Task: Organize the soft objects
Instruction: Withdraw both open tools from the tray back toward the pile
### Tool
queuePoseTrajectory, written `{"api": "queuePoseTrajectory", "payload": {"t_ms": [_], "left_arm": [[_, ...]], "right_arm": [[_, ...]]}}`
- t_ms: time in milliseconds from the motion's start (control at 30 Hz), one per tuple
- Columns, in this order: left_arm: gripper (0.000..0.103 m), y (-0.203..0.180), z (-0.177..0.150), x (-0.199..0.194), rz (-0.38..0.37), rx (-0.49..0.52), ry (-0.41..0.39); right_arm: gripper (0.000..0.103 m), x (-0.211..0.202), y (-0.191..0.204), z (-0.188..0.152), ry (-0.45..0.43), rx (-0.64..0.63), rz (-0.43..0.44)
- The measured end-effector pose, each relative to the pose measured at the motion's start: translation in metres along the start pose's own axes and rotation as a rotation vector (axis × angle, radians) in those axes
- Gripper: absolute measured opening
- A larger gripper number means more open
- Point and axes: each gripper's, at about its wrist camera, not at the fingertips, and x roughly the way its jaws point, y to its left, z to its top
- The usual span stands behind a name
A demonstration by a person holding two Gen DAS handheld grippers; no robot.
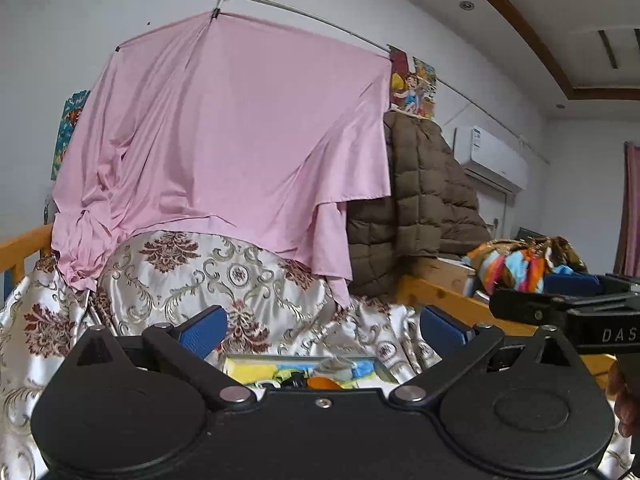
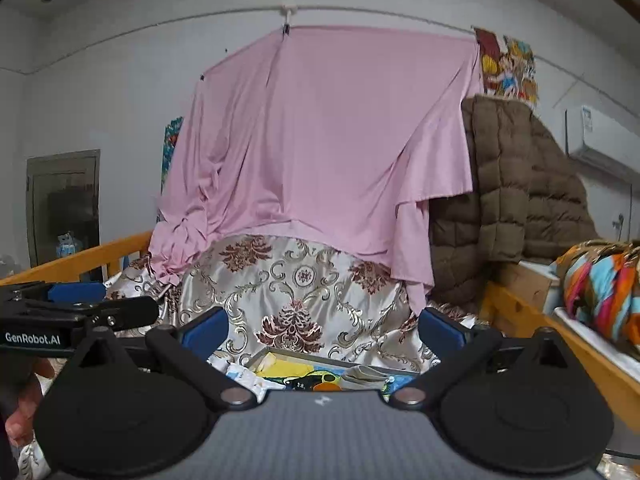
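Observation:
A pink sheet (image 1: pixel 240 136) hangs from a wall line and drapes over a silver floral cloth (image 1: pixel 224 276) on the bed; both also show in the right wrist view, the sheet (image 2: pixel 328 152) above the floral cloth (image 2: pixel 296 284). A grey tray of soft items (image 2: pixel 304 372) lies low in front, also in the left wrist view (image 1: pixel 308 368). My left gripper (image 1: pixel 320 328) is open and empty above the tray. My right gripper (image 2: pixel 324 330) is open and empty beside it. Each gripper shows at the other view's edge.
A brown quilted jacket (image 1: pixel 416 204) hangs to the right of the sheet. A colourful striped cloth (image 2: pixel 604 288) lies on a box at the right. Wooden bed rails (image 2: pixel 560 340) run along both sides. An air conditioner (image 1: pixel 492 160) is on the right wall.

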Motion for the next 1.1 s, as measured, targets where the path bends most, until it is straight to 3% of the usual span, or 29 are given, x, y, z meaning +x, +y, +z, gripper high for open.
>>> {"api": "queuePoseTrajectory", "payload": {"t_ms": [333, 633, 733, 833, 1100], "left_arm": [[0.102, -0.011, -0.034, -0.066, -0.049, 0.109, 0.050], [0.102, -0.001, -0.062, -0.102, -0.065, 0.123, 0.099], [0.102, 0.005, -0.072, -0.110, -0.074, 0.129, 0.145], [0.102, 0.014, -0.081, -0.110, -0.126, 0.121, 0.248], [0.102, 0.032, -0.110, -0.111, -0.178, 0.130, 0.407]], "right_arm": [[0.103, -0.063, 0.032, -0.021, -0.026, -0.041, -0.021], [0.103, -0.095, 0.048, -0.047, 0.001, -0.023, -0.033], [0.103, -0.103, 0.052, -0.060, 0.021, -0.027, -0.037], [0.103, -0.109, 0.055, -0.077, 0.056, -0.035, -0.039], [0.103, -0.116, 0.058, -0.117, 0.217, -0.057, 0.010]]}}
